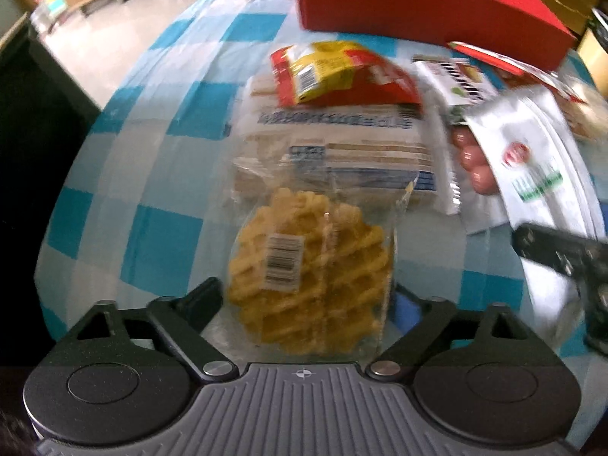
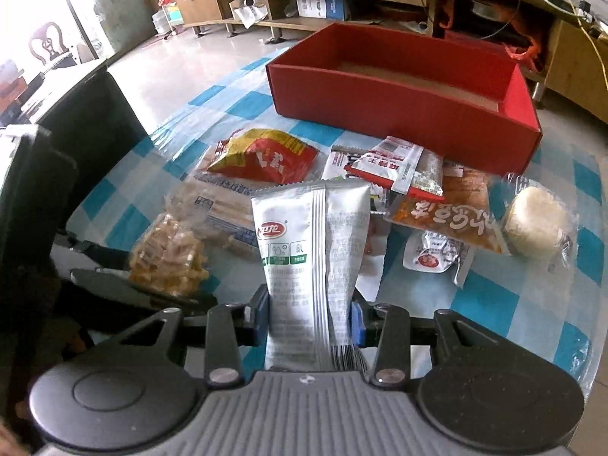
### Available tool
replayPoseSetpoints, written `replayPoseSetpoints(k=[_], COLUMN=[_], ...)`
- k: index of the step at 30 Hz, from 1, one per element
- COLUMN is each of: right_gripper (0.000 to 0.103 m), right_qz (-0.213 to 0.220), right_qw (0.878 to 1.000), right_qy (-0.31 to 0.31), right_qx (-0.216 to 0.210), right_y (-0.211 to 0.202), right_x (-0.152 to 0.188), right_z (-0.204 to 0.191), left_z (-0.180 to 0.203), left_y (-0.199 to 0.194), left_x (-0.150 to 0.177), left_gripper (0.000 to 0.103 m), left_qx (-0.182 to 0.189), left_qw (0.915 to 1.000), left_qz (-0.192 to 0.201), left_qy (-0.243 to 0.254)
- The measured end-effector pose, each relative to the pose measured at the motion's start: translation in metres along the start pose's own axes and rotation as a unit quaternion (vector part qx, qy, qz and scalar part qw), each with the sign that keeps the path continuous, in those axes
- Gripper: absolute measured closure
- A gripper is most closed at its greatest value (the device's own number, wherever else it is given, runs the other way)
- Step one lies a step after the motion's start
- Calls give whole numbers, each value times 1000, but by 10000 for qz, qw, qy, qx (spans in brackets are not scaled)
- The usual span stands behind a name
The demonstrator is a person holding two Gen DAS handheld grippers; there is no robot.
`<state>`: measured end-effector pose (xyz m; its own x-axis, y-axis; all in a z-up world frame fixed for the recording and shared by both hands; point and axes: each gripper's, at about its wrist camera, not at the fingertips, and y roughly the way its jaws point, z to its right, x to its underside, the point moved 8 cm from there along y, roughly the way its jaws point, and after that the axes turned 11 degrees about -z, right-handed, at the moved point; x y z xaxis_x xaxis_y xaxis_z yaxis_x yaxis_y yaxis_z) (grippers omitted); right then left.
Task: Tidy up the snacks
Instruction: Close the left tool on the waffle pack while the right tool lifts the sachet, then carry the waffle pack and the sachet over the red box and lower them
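Observation:
My left gripper is shut on a clear bag with a yellow waffle biscuit, held above the checked table. The same bag shows at the left of the right wrist view. My right gripper is shut on a silver-white snack packet, held upright; it also shows at the right of the left wrist view. An open red box stands at the far side of the table; its inside looks bare. Several snack packets lie in front of it.
On the blue-and-white checked table lie a red-yellow packet, a long wafer pack, an orange packet, a round white cake and a small red-white sachet. A dark chair back stands left.

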<state>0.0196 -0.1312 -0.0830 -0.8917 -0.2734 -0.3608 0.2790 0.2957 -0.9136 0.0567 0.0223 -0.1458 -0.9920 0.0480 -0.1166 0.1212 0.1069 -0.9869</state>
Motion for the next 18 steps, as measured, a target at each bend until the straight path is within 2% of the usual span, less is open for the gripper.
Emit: replayPoseSetpoints(k=[4, 12, 18], right_gripper=[64, 63, 63], right_qz=[63, 283, 486], right_qw=[9999, 9995, 9985], right_qy=[84, 37, 187], right_qx=[32, 156, 167], right_y=[-6, -25, -44], right_x=[-2, -3, -2], right_z=[3, -3, 0], left_z=[9, 11, 22], left_y=[-8, -50, -72], left_x=[8, 21, 7], left_gripper=[18, 20, 20], left_qx=[-47, -134, 15], left_qw=[9996, 9974, 9945], left_qz=[123, 609, 884], left_qy=[240, 374, 556])
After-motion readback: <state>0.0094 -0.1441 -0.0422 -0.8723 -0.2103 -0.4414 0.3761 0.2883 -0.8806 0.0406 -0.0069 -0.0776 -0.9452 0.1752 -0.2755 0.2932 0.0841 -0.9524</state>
